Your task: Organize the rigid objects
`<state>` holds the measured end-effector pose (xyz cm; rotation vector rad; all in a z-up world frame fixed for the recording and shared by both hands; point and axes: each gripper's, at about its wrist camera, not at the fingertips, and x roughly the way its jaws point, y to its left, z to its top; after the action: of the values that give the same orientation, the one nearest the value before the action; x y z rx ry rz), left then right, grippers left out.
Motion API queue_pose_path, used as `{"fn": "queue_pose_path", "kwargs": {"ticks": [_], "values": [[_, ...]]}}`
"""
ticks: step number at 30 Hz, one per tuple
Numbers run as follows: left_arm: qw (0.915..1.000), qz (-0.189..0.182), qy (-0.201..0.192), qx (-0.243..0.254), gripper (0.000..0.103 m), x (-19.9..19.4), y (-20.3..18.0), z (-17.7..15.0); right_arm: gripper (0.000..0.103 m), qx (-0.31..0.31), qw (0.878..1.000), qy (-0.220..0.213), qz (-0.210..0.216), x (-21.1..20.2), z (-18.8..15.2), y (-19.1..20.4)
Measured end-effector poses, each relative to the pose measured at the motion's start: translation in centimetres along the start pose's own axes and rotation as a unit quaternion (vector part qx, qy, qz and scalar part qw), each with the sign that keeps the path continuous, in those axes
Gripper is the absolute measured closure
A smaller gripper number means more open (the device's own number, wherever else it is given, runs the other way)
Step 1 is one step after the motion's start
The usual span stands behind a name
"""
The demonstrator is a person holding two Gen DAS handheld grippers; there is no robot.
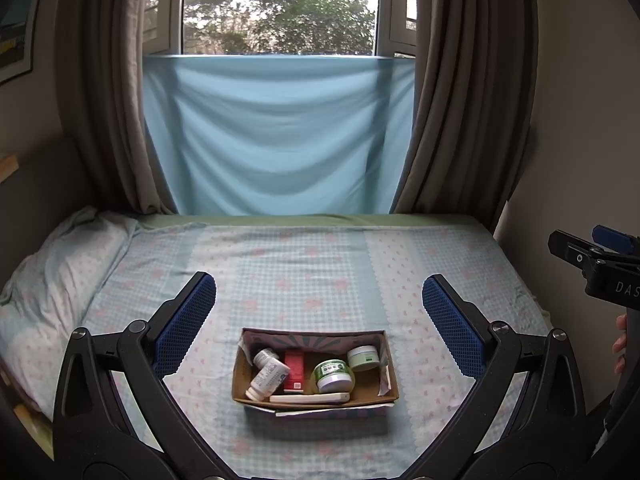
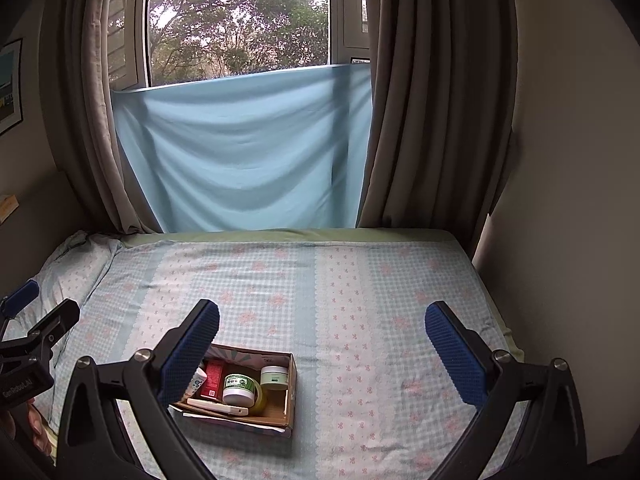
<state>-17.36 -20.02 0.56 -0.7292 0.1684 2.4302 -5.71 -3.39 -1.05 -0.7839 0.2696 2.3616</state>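
Lying crosswise along the box's (image 1: 244, 384) near wall, white stick (image 1: 308, 399).

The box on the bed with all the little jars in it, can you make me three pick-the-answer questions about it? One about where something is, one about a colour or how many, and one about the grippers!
1. Where does the red carton lie?
A. inside the cardboard box
B. on the pillow
C. on the windowsill

2. How many jars with green labels are in the box?
A. none
B. two
C. five

3. How is the left hand-held gripper?
A. shut on a jar
B. shut on nothing
C. open, holding nothing

Answers:
1. A, it sits between the white bottles and the jars.
2. B, a bigger jar and a smaller jar.
3. C, its blue pads stand wide apart above the box.
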Motion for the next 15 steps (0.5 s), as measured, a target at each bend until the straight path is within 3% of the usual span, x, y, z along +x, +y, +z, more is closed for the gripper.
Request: {"fn": "queue_pose_path", "kwargs": {"ticks": [9, 15], "values": [[1.0000, 0.003, 0.001, -0.003, 0.000, -0.22, -0.11, -0.16, 0.000, 0.001, 1.000, 0.000, 0.000, 0.03, 0.05, -0.01], [0.9996, 0.027, -0.002, 0.000, 0.000, -0.19, -0.42, -0.14, 0.000, 0.001, 1.000, 0.000, -0.001, -0.03, 0.08, 0.01]]}}
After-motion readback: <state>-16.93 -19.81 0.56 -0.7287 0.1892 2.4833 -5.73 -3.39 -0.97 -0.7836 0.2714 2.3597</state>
